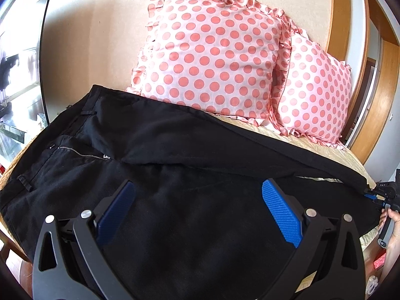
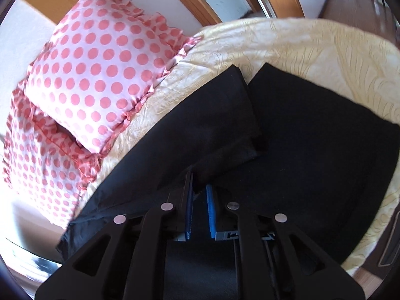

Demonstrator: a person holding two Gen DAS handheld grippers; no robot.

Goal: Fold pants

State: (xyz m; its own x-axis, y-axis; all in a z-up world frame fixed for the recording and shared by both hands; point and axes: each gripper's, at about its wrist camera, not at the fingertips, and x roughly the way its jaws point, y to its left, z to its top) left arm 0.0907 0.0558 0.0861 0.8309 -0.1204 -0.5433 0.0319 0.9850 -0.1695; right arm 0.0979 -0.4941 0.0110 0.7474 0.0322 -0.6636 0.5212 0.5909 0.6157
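Black pants (image 1: pixel 175 137) lie spread across the bed, waistband and zipper at the left, legs running to the right. My left gripper (image 1: pixel 198 185) hovers open just above the near leg, nothing between its blue pads. Far right, my right gripper (image 1: pixel 372 195) pinches the end of the far leg, with a hand (image 1: pixel 393 222) on its handle. In the right wrist view the right gripper (image 2: pixel 200 185) is shut on a fold of the pants (image 2: pixel 312 137) near the hem, the cloth caught between its blue pads. Both leg ends lie on the bedspread ahead of it.
Two pink polka-dot pillows (image 1: pixel 212 57) (image 1: pixel 315 87) lean against the wall behind the pants. A cream quilted bedspread (image 2: pixel 275 42) covers the bed. A wooden door frame (image 1: pixel 337 25) stands at the right, a glass cabinet (image 1: pixel 20 75) at the left.
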